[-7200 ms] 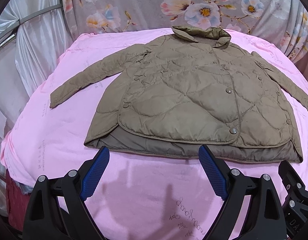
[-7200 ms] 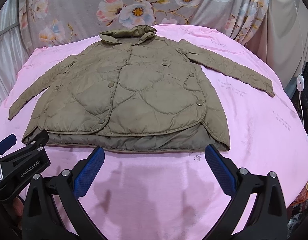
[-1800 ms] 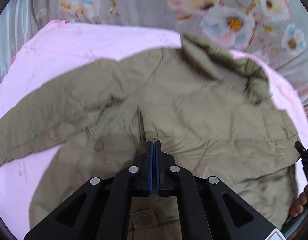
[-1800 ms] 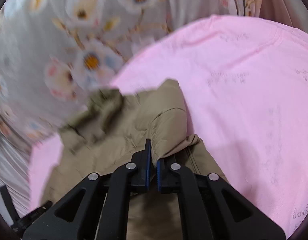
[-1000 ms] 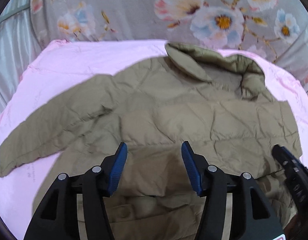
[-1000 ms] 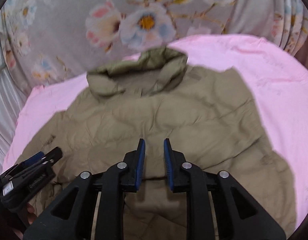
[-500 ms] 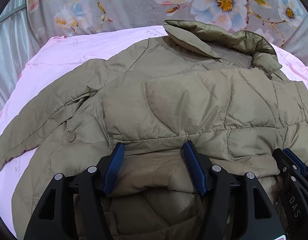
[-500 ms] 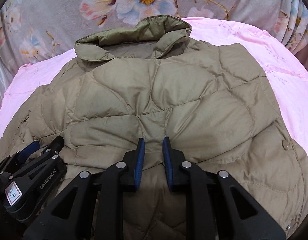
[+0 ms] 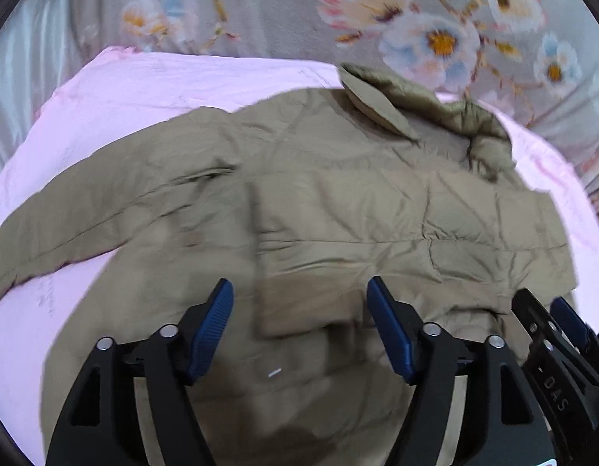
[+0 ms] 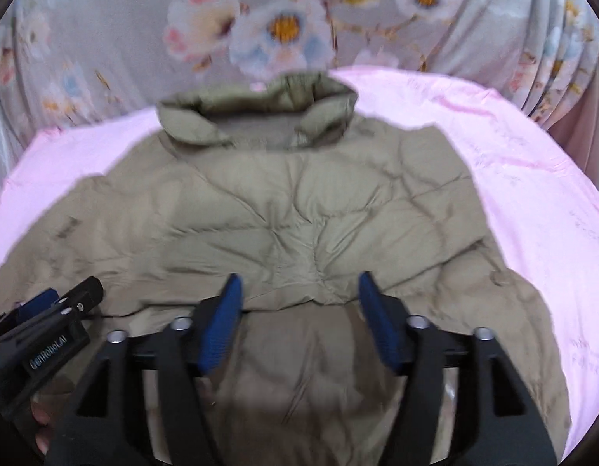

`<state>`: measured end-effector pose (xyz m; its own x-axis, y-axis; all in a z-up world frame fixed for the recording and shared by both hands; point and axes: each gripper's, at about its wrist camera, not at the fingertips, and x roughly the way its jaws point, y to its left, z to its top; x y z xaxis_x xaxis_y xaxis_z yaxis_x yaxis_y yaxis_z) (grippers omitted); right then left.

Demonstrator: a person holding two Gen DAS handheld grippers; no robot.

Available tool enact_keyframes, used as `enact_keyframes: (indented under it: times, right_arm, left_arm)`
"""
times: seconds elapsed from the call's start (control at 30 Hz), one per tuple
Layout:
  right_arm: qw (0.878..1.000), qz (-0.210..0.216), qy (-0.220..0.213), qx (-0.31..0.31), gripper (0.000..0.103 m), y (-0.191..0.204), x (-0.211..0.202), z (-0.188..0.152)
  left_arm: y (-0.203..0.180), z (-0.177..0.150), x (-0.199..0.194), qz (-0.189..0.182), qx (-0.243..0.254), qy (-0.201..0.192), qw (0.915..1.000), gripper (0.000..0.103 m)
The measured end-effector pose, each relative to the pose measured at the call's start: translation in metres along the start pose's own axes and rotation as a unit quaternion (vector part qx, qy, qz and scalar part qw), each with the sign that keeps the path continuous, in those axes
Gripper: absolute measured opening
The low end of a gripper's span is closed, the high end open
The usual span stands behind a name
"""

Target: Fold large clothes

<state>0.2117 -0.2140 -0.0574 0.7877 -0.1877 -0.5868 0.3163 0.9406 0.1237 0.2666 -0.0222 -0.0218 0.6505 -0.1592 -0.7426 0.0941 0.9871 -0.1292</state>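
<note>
An olive quilted jacket (image 9: 338, 209) lies on the pink bed sheet (image 9: 144, 85), collar (image 9: 408, 112) toward the far wall. Its right sleeve is folded across the chest; the fold's edge lies just ahead of both grippers. Its left sleeve (image 9: 78, 225) stretches out to the left on the sheet. My left gripper (image 9: 299, 303) is open and empty just above the jacket's front. My right gripper (image 10: 299, 295) is open and empty over the same fold of the jacket (image 10: 283, 209). Each gripper shows at the other view's edge.
A grey floral curtain (image 10: 283, 23) hangs right behind the bed. The pink sheet (image 10: 540, 194) is bare to the right of the jacket. A pale curtain (image 9: 12, 77) hangs at the far left.
Both grippers have opened wider and pulled back and up a little from the folded sleeve. The right sleeve, carried across earlier, now rests on the jacket's chest.
</note>
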Motion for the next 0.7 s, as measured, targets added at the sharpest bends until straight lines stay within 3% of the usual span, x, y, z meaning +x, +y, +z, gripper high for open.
enact_keyframes:
  times: [0.1,0.23,0.33,0.4,0.47,0.53,0.63,0.7]
  right_arm:
    - [1.000,0.017,-0.024,-0.006,0.070,0.011,-0.041,-0.012]
    - [0.999,0.045,-0.026,-0.009,0.072,0.024,-0.075,-0.036]
    - [0.998,0.062,-0.023,-0.013,0.077,0.035,-0.092,-0.057]
    - [0.997,0.076,-0.022,-0.013,0.080,0.040,-0.101,-0.070]
    - [0.996,0.088,-0.023,-0.013,0.080,0.044,-0.108,-0.081]
    - [0.995,0.094,-0.023,-0.017,0.080,0.049,-0.113,-0.091]
    - [0.995,0.096,-0.009,-0.018,0.080,0.055,-0.116,-0.102]
    - [0.996,0.092,-0.002,-0.016,0.080,0.055,-0.120,-0.108]
  left_arm:
    - [0.058,-0.004,-0.031,-0.006,-0.050,-0.008,0.9987,0.073]
    - [0.161,-0.017,-0.058,0.049,-0.139,-0.011,0.9890,0.073]
    - [0.245,-0.031,-0.067,0.102,-0.203,-0.009,0.9738,0.073]
    - [0.298,-0.044,-0.070,0.144,-0.249,-0.001,0.9578,0.073]
    - [0.341,-0.056,-0.071,0.153,-0.300,0.005,0.9418,0.073]
    - [0.373,-0.068,-0.069,0.136,-0.345,0.006,0.9286,0.072]
    - [0.377,-0.065,-0.073,0.135,-0.349,-0.004,0.9271,0.071]
    - [0.372,-0.057,-0.067,0.126,-0.343,0.002,0.9307,0.062]
